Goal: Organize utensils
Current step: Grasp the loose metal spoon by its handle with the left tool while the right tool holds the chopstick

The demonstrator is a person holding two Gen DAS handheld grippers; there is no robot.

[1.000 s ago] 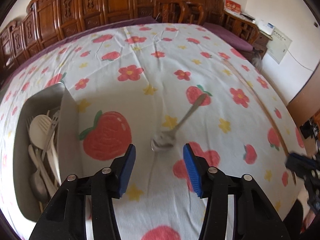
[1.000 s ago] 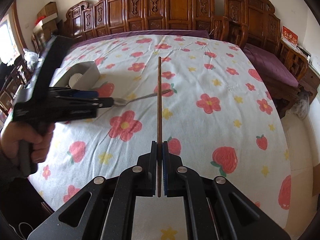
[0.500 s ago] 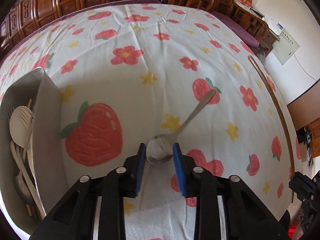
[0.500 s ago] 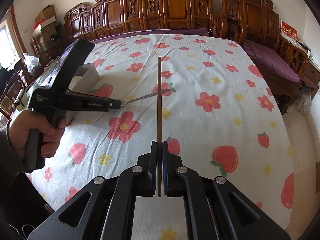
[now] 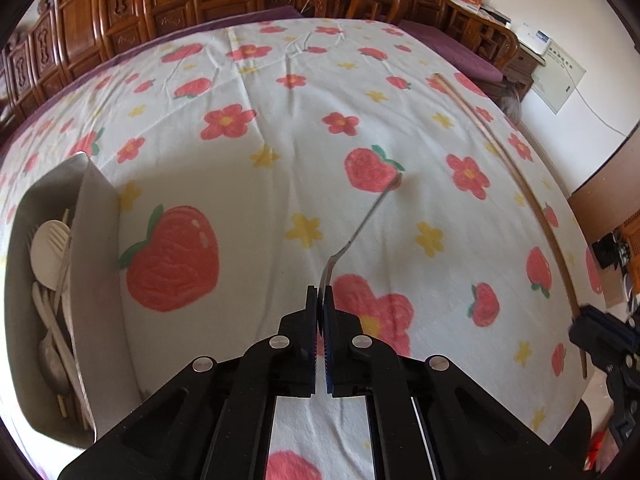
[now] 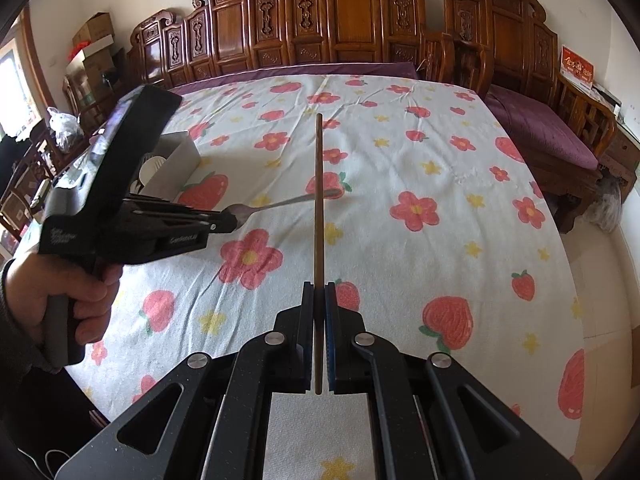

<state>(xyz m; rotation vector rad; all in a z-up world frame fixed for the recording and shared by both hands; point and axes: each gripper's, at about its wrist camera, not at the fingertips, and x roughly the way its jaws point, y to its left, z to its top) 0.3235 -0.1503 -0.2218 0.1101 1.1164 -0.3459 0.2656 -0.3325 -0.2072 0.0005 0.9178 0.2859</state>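
Between the left gripper's closed pads sits the spoon, clamped at the bowel end turned on edge, handle running away and to the right over the cloth; handle tip looks low near the strawberry print, can't tell if it touches. Right gripper is closed on a chopstick, stick pointing straight out along the fingers, far end up in the air over the cloth. Bin lies to the left of the left gripper, near, long side roughly parallel to the fingers, already holding pale spoons and forks plus a metal one. Key relation: spoon's long axis points forward-right, bin is off to the left, so the left hand is the nearer one and the likely move is lift, swing left and turn the handle to line up with the bin's length before letting go. From the right wrist view the left gripper is between the chopstick and the bin, spoon handle crossing behind the stick, so the right side probably waits its turn. Risk: bowl grip on edge is thin, spoon may pivot in the pads during the swing. Chopstick destination unclear, maybe same bin.
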